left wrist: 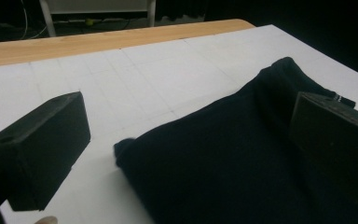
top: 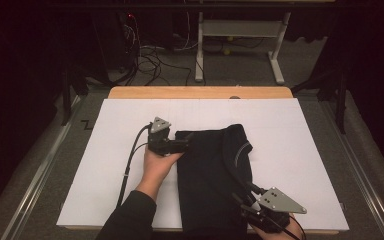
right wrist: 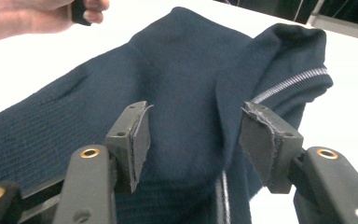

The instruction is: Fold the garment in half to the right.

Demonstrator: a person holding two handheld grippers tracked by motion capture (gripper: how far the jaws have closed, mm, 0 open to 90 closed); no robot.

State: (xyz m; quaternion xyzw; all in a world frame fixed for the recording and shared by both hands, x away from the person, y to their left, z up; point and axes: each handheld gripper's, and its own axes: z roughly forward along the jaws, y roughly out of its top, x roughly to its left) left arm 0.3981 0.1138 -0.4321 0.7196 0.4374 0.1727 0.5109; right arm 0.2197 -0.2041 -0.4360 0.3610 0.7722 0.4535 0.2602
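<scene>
Lying folded on the white sheet (top: 290, 150) over the table (top: 200, 92): a dark sweater (top: 210, 175), a long narrow bundle running from mid-table back to the near edge, collar with a pale stripe (top: 243, 150) turned toward the right. Hovering at the far left corner of the sweater: the left gripper (top: 184, 142), jaws spread wide apart, holding nothing. In the left gripper view, one jaw standing over bare sheet beside the sweater (left wrist: 223, 163), the other over the dark cloth itself; possibly brushing the fabric, too dim to tell. Waiting at the near right edge: the right gripper (top: 245, 192), jaws parted too, gripping nothing. In the right gripper view, hanging just above the sweater (right wrist: 177, 84), with the striped collar (right wrist: 291, 81) beyond the right-hand jaw.
</scene>
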